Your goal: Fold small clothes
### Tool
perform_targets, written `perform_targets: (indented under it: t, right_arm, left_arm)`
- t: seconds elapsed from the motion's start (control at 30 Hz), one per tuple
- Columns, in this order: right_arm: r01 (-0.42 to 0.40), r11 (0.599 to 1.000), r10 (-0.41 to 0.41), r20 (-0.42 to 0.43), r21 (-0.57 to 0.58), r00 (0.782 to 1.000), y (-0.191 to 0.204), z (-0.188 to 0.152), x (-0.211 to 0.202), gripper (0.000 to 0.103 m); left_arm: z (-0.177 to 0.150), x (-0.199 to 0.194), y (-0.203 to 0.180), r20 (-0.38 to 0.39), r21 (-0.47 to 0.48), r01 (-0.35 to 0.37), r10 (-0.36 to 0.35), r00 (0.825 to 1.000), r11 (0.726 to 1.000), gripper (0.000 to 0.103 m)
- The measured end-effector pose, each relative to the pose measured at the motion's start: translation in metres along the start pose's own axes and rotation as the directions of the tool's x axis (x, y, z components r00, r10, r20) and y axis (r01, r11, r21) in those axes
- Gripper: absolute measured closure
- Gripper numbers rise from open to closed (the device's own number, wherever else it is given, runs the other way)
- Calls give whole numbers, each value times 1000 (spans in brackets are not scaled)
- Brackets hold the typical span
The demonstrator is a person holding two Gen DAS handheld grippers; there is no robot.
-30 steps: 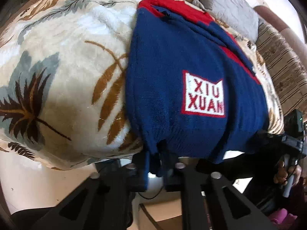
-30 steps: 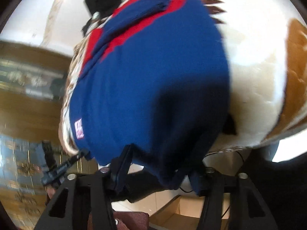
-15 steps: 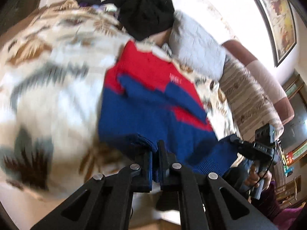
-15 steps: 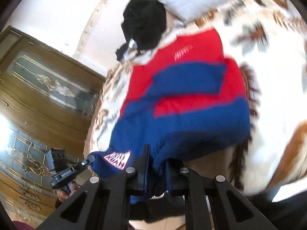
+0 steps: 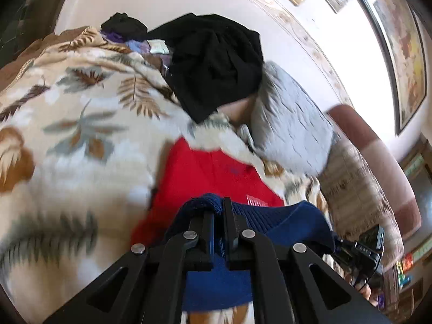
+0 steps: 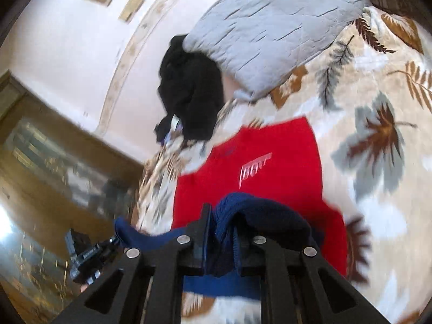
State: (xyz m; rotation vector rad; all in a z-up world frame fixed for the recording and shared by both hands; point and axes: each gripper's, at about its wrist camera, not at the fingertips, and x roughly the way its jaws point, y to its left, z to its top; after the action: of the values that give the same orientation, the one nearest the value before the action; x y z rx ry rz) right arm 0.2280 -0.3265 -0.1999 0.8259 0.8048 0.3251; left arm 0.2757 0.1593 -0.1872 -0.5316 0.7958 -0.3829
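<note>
Mid-fold here: I've got the navy hem of the sweater [image 5: 216, 170] pinched at both corners and hanging above its red chest panel, which lies flat on the leaf-print blanket [image 5: 81, 124], so the trick is keeping both hands level and laying the hem square toward the collar at 12 o'clock, short of the black clothes pile [image 5: 216, 62]. Left gripper [image 5: 219, 210] has its jaws squeezed nearly together on a thin bit of knit. Right gripper [image 6: 222, 217] has been closing its jaws, now clamped on a thicker bunched wad with only a sliver of gap.
</note>
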Motion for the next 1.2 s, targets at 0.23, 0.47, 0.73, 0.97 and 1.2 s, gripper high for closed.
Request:
perform_targets:
  t: [0.23, 0.47, 0.73, 0.97, 1.2]
  right_arm:
    - [2, 999, -4, 45, 52, 999, -20, 55, 66, 88]
    - [-1, 984, -24, 140, 177, 990, -71, 99, 95, 88]
    - [154, 984, -155, 7, 94, 988, -63, 98, 104, 56]
    - [244, 963, -246, 0, -111, 969, -47, 77, 110, 15]
    - [371, 892, -405, -89, -257, 910, -42, 58, 153, 78]
  left_arm:
    - [47, 75, 20, -2, -43, -47, 47, 999, 998, 98]
    - [72, 147, 53, -50, -160, -61, 53, 997, 985, 98]
    - [69, 157, 53, -77, -131, -110, 101, 992, 985, 92]
    - [53, 98, 20, 37, -34, -269, 270, 962, 963, 38]
    - [7, 88, 22, -93, 5, -400, 399, 912, 916, 38]
